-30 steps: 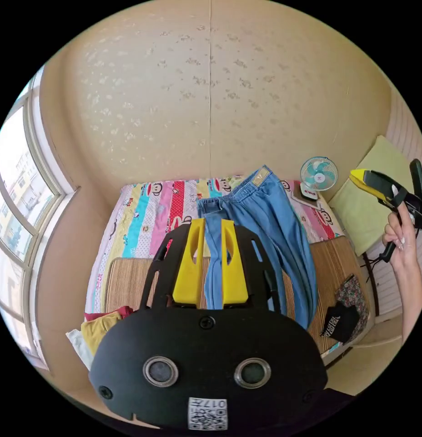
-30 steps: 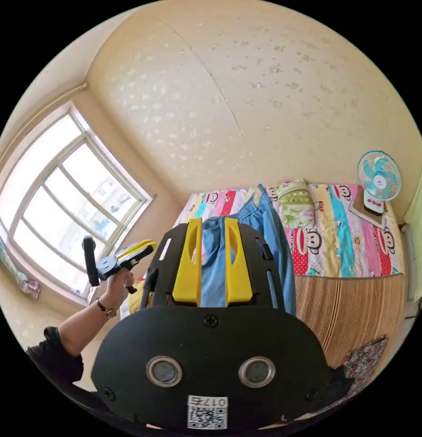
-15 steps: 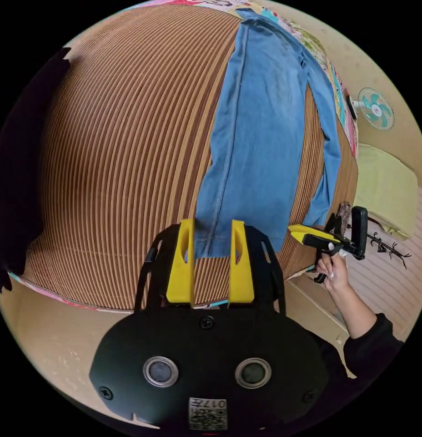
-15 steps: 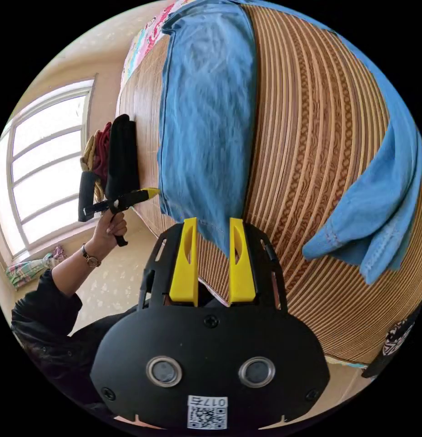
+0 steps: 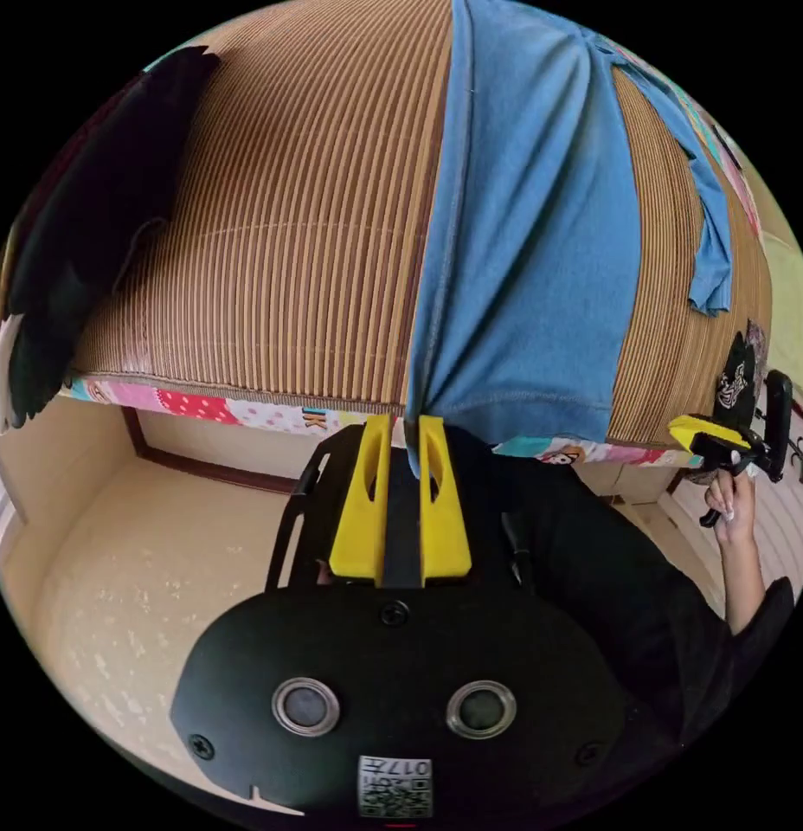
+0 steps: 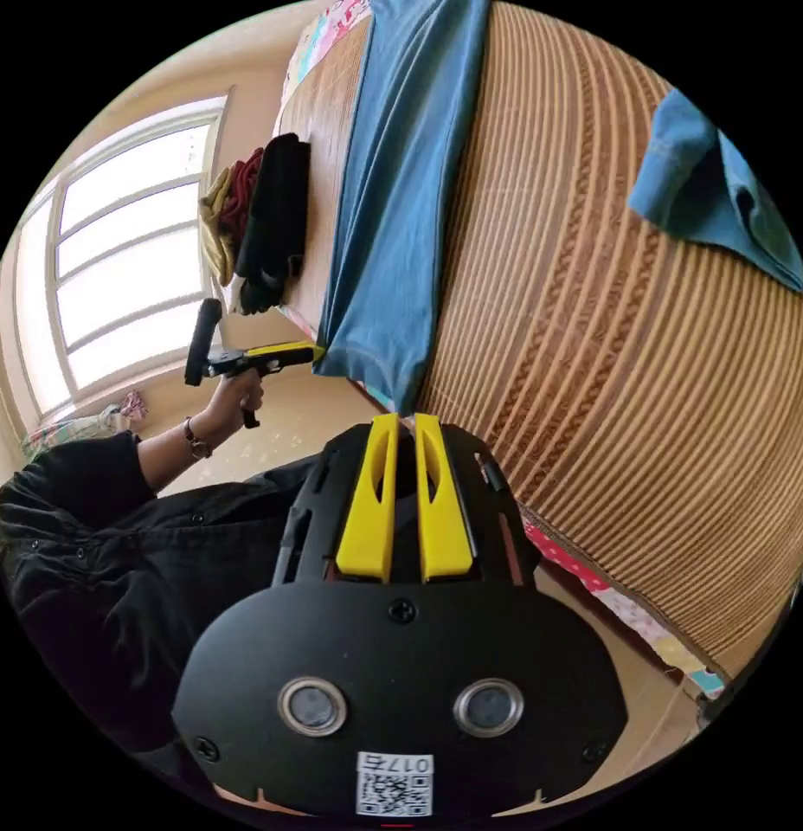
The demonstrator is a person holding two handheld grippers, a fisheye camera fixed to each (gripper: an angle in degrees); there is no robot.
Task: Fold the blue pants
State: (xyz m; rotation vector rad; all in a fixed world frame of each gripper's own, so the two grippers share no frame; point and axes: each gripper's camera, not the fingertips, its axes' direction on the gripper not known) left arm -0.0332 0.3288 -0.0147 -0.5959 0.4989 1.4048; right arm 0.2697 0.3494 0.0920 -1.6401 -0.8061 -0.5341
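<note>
Blue pants (image 5: 523, 260) flat on striped mat (image 5: 272, 216); left gripper (image 5: 404, 426) and right gripper (image 6: 401, 422) each pinch a hem corner.

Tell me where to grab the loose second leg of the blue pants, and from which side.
Take the loose leg at its stitched hem, the thickest, best-defined edge. It lies crumpled on the striped mat, apart from the straight leg whose hem corners sit at both grippers. Come from the bed's foot edge, where the hem's open end faces, probably sliding one jaw under the raised fold.
</note>
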